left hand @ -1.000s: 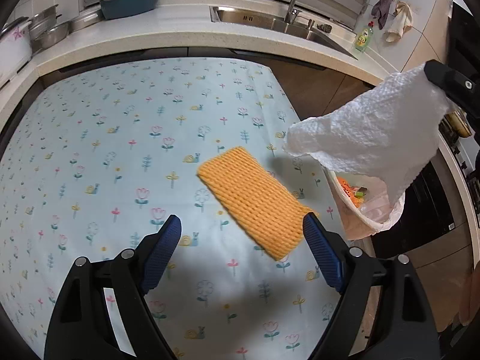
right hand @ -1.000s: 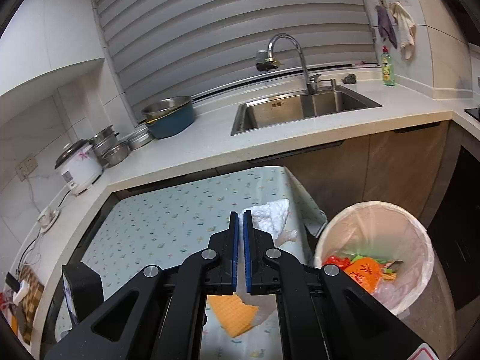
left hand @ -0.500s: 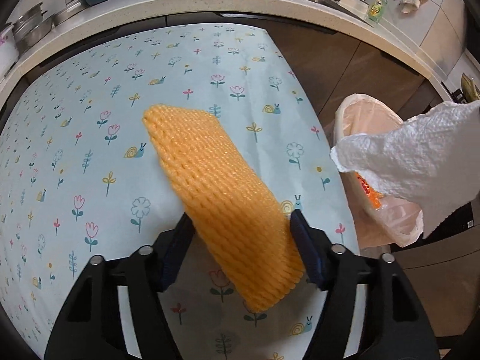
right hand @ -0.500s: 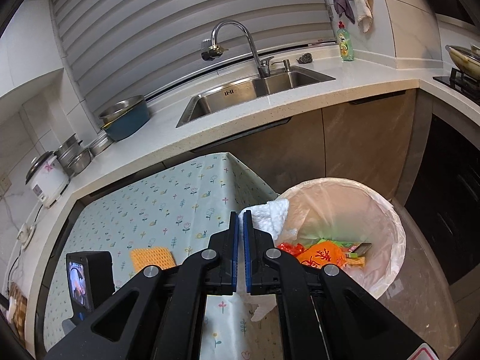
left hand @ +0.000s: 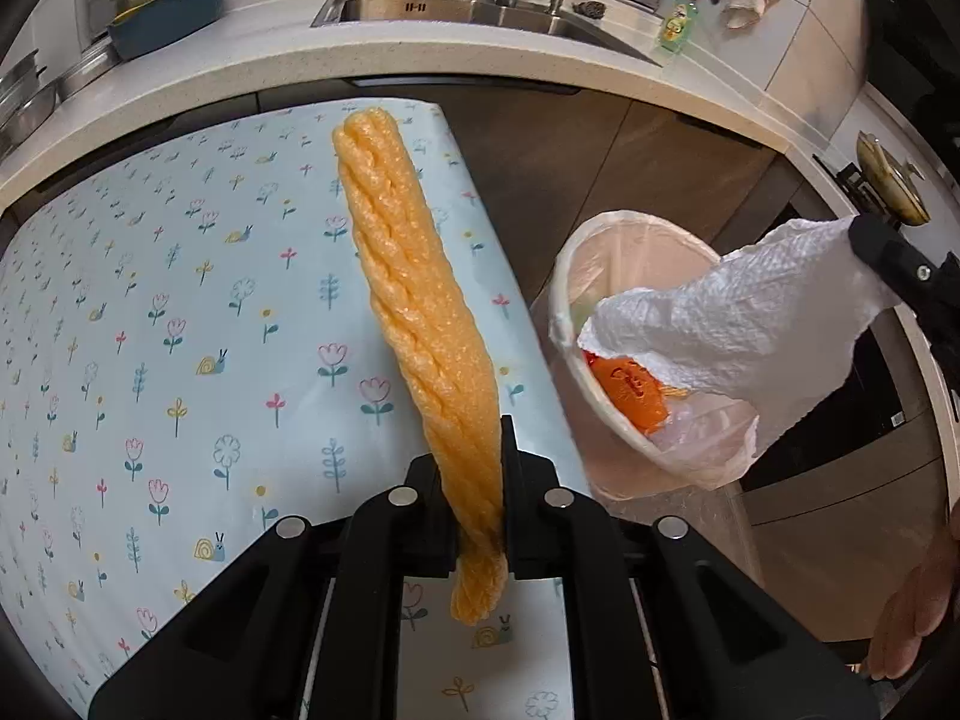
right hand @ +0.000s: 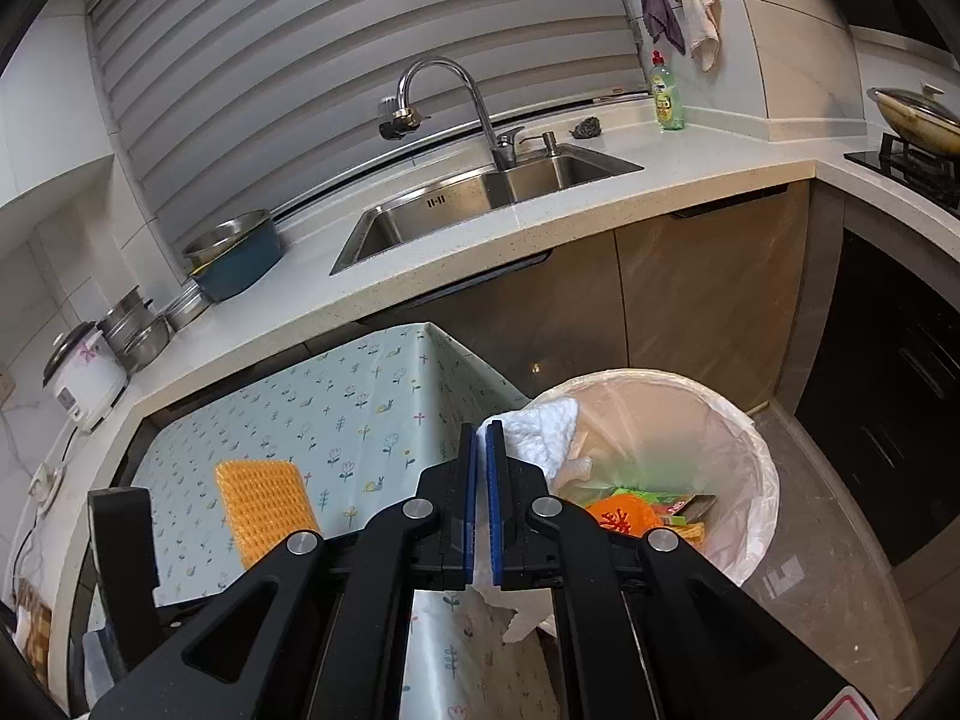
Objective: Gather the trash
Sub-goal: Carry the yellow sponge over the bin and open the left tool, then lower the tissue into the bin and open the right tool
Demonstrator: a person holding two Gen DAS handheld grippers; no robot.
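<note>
Left wrist view shows my left gripper (left hand: 480, 480), its jaws having just been closing, now clamped on the orange foam net (left hand: 420, 312), which stands edge-on over the flowered tablecloth (left hand: 180, 312) near its corner. My right gripper (right hand: 482, 504) is pinched tight on a white paper towel (right hand: 540, 426) that hangs over the rim of the lined trash bin (right hand: 744, 438) just beside the table.
</note>
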